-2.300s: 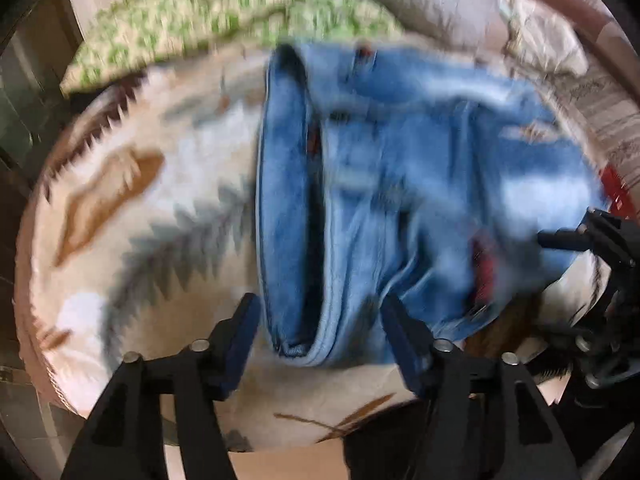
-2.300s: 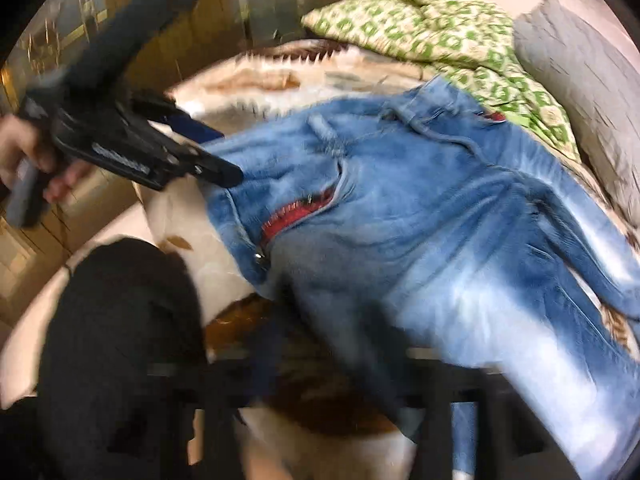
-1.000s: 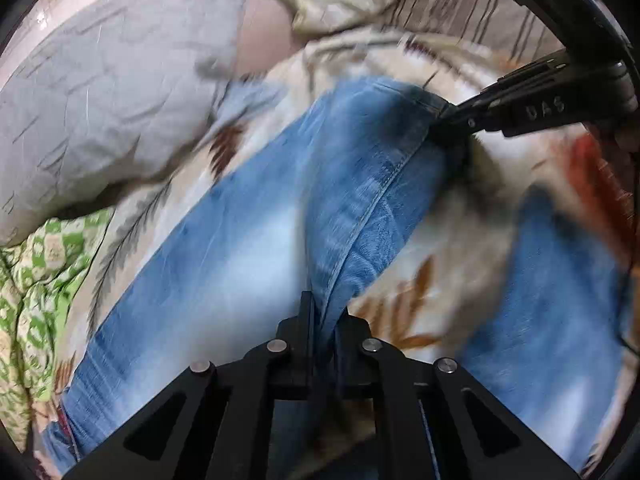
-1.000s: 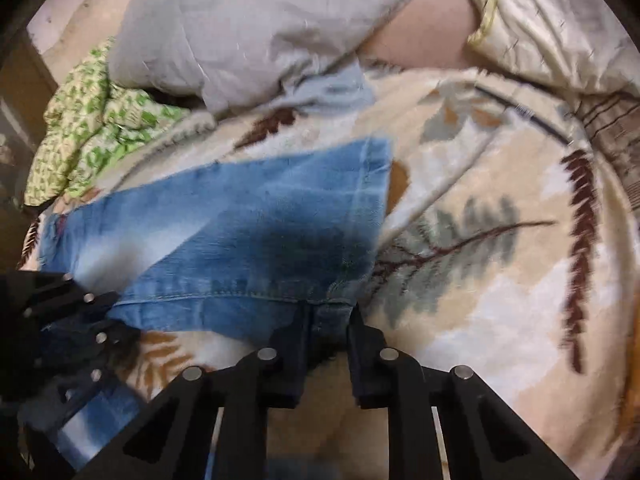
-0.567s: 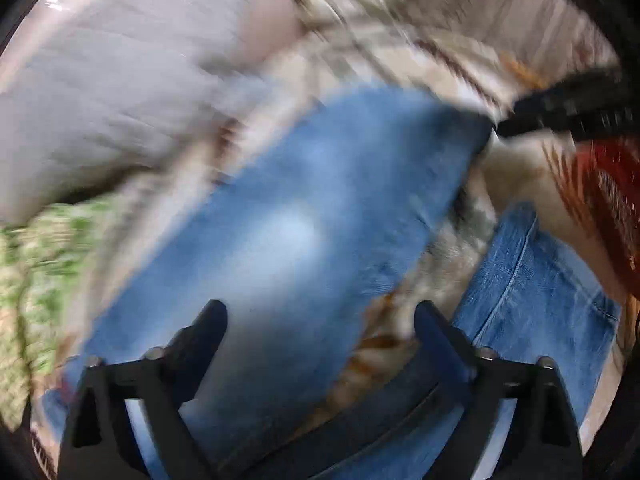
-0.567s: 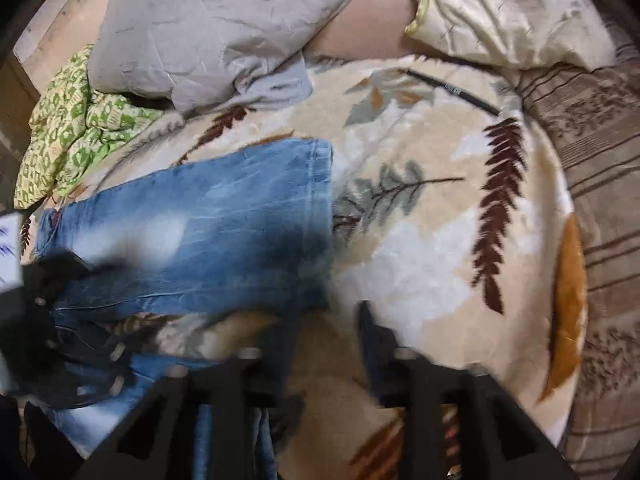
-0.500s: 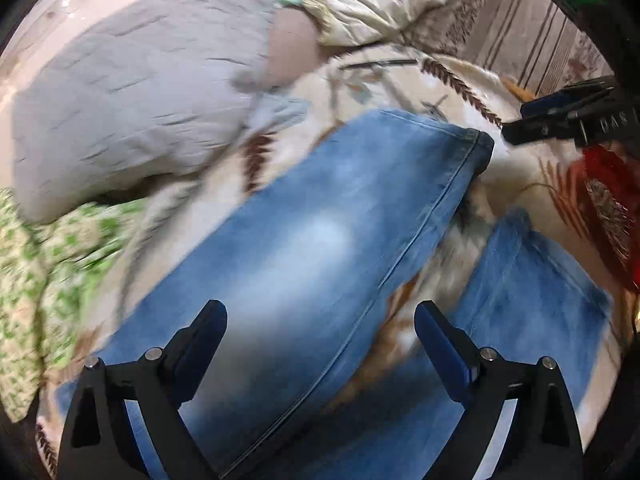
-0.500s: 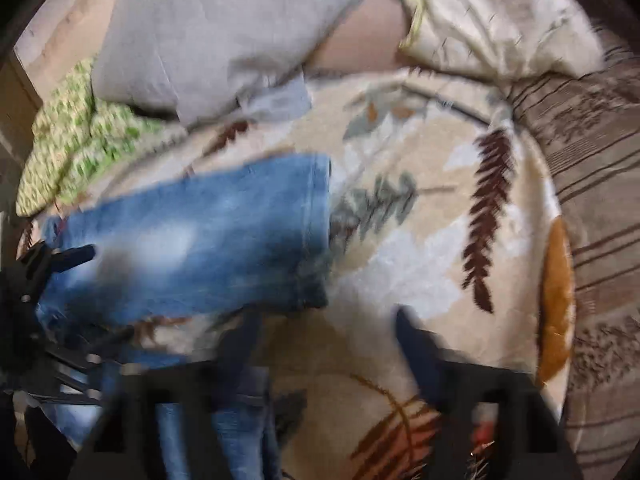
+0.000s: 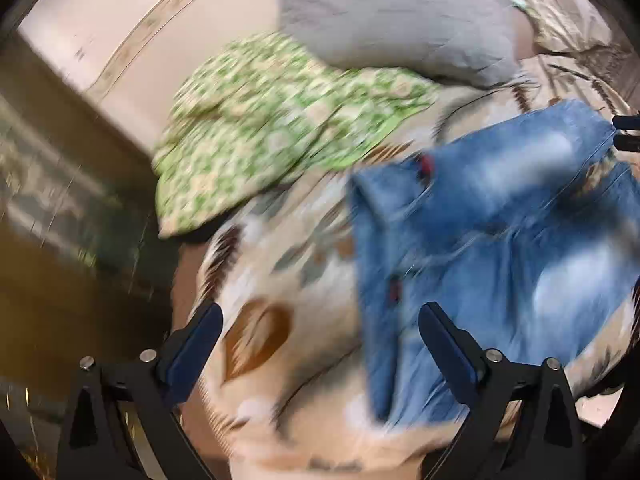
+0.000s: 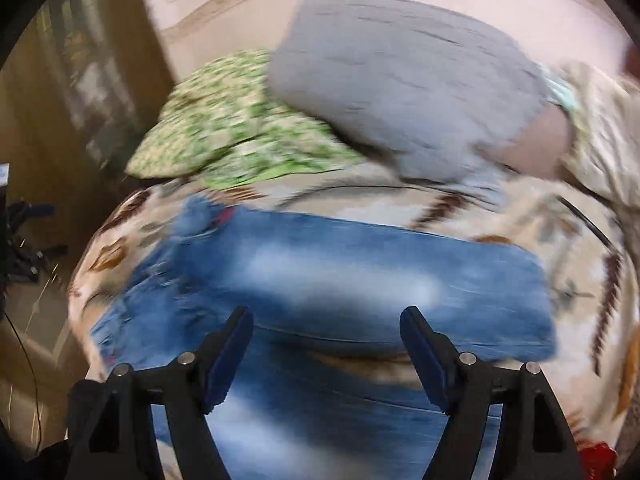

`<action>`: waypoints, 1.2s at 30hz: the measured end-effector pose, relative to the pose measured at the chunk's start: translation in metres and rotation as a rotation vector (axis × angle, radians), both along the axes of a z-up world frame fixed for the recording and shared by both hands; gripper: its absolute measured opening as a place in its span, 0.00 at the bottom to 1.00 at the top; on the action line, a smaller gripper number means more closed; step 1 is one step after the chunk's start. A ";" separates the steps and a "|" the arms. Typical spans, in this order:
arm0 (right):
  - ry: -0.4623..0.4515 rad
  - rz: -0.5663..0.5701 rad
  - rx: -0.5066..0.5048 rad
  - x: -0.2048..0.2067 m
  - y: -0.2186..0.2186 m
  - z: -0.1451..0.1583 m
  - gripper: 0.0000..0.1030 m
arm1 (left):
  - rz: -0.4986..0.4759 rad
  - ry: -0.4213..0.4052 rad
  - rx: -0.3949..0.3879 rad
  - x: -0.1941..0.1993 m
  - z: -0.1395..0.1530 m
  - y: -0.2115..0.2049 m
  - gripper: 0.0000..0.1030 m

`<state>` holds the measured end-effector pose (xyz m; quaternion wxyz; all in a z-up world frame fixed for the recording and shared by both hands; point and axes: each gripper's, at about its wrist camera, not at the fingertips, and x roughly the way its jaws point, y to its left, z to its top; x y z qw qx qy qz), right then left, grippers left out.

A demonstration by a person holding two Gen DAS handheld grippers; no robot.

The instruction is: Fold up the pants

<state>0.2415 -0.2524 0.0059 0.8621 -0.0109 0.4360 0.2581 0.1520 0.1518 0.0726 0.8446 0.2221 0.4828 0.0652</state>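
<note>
Blue jeans (image 9: 500,240) lie spread on a patterned beige blanket (image 9: 280,280), blurred by motion. In the right wrist view the jeans (image 10: 360,280) stretch left to right, one leg ending at the right and the other leg under the gripper. My left gripper (image 9: 320,340) is open and empty above the blanket, by the waistband end of the jeans. My right gripper (image 10: 326,344) is open and empty above the legs. The right gripper's tip shows at the far right edge of the left wrist view (image 9: 628,132).
A green patterned cushion (image 9: 272,120) and a grey pillow (image 9: 396,16) lie at the back of the bed. A cream pillow (image 10: 600,128) is at the back right. The bed's left edge drops to a brown floor (image 9: 60,280).
Both grippers were shut on a jean leg's hem a second ago and have let go. Both have swung left toward the waistband end, with the views now blurred by motion.
</note>
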 end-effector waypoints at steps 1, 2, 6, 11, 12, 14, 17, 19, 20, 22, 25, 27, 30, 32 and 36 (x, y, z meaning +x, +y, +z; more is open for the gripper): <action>0.002 0.030 -0.003 -0.005 0.015 0.001 0.76 | 0.020 -0.009 -0.006 -0.007 0.000 0.011 0.96; 0.005 0.069 -0.012 -0.011 0.034 0.002 0.76 | 0.035 -0.012 -0.022 -0.010 -0.002 0.017 0.96; 0.001 0.160 -0.077 -0.035 0.071 -0.006 0.76 | 0.082 -0.015 -0.112 -0.005 -0.033 0.030 0.96; 0.025 0.118 -0.121 -0.043 0.054 -0.020 0.76 | 0.006 -0.022 -0.210 0.016 -0.061 -0.011 0.96; 0.035 0.088 -0.117 -0.041 0.043 -0.020 0.76 | -0.034 -0.026 -0.254 0.022 -0.063 -0.029 0.96; 0.058 0.004 -0.100 -0.034 0.012 -0.020 0.76 | -0.118 -0.023 -0.308 0.035 -0.067 -0.066 0.96; 0.073 -0.123 -0.096 -0.025 -0.034 -0.017 0.76 | -0.263 -0.030 -0.348 0.059 -0.076 -0.134 0.96; 0.083 -0.209 -0.097 -0.019 -0.067 -0.017 0.76 | -0.344 -0.025 -0.361 0.082 -0.086 -0.182 0.96; 0.088 -0.255 -0.101 -0.014 -0.086 -0.017 0.76 | -0.369 -0.014 -0.363 0.090 -0.089 -0.198 0.96; 0.101 -0.315 -0.119 0.001 -0.113 -0.016 0.76 | -0.435 0.013 -0.352 0.117 -0.101 -0.238 0.96; 0.129 -0.368 -0.130 0.033 -0.145 -0.019 0.76 | -0.512 0.034 -0.286 0.151 -0.118 -0.280 0.96; 0.149 -0.380 -0.144 0.058 -0.157 -0.025 0.76 | -0.548 0.045 -0.256 0.171 -0.128 -0.297 0.96; 0.186 -0.390 -0.116 0.098 -0.170 -0.042 0.76 | -0.557 0.061 -0.241 0.207 -0.142 -0.312 0.96; 0.220 -0.395 -0.095 0.124 -0.176 -0.057 0.76 | -0.542 0.075 -0.234 0.231 -0.152 -0.315 0.96; 0.277 -0.414 -0.108 0.172 -0.178 -0.096 0.76 | -0.533 0.122 -0.220 0.267 -0.174 -0.318 0.96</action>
